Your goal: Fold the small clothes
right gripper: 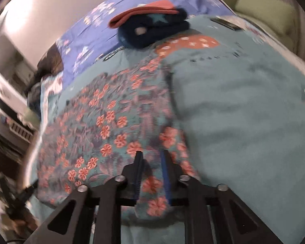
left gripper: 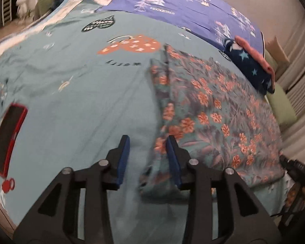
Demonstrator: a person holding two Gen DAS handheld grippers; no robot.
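Observation:
A teal floral garment with orange flowers (left gripper: 209, 109) lies spread on the light blue bedspread (left gripper: 75, 85). My left gripper (left gripper: 148, 142) is open, hovering over the garment's near left edge, with its right finger over the cloth and nothing held. In the right wrist view the same garment (right gripper: 103, 126) lies ahead. My right gripper (right gripper: 151, 156) has its jaws partly apart around a fold of the garment's near corner; whether they pinch it is unclear.
A folded pile, navy star cloth under a pink piece (left gripper: 252, 65), sits at the far edge of the bed, also in the right wrist view (right gripper: 152, 26). A red-cased phone (left gripper: 8, 140) lies at left. A purple sheet (left gripper: 185, 6) covers the far side.

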